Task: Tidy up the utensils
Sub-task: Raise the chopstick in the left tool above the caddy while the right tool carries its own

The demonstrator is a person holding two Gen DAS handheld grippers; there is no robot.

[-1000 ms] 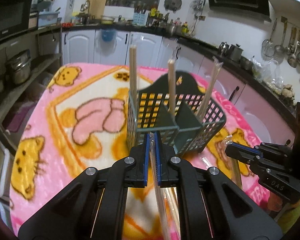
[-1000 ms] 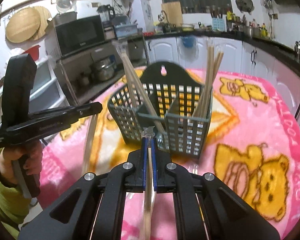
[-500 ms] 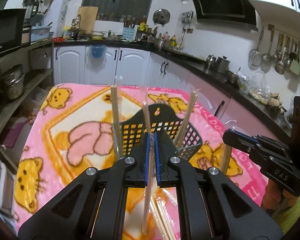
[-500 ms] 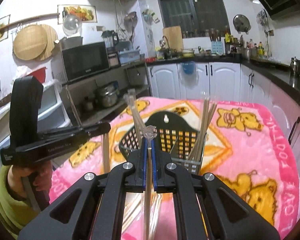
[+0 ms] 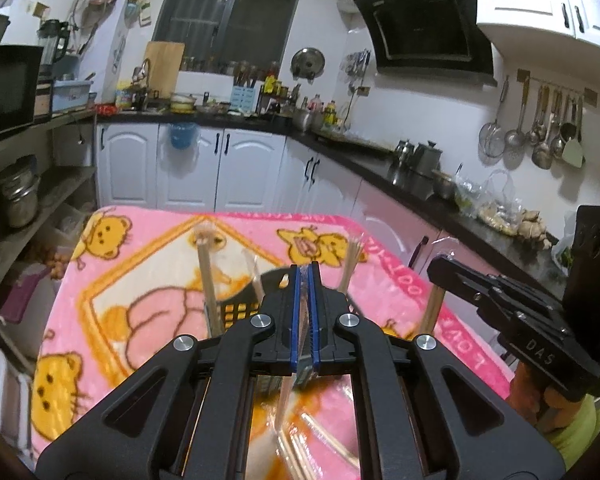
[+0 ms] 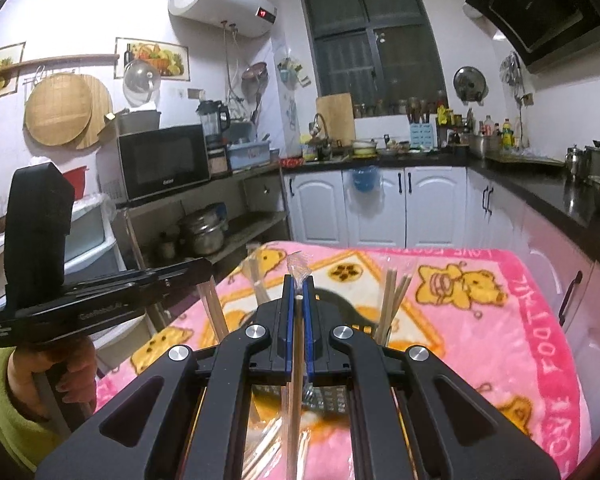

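Left hand-held gripper (image 5: 306,276) pinches a wrapped chopstick pair (image 5: 284,408) at lower centre; the right hand-held gripper (image 6: 296,284) clamps another wrapped pair (image 6: 296,380). Behind both sits the dark utensil basket (image 5: 236,310) on the pink tabletop blanket (image 5: 140,280).

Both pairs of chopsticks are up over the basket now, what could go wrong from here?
1. The left hand-held gripper pinches its wrapped chopsticks near the top; the long hanging end may swing and miss a basket compartment.
2. Chopsticks already standing in the basket lean outward and could be knocked.
3. The right hand-held gripper grips slippery plastic wrap; its pair might slide.
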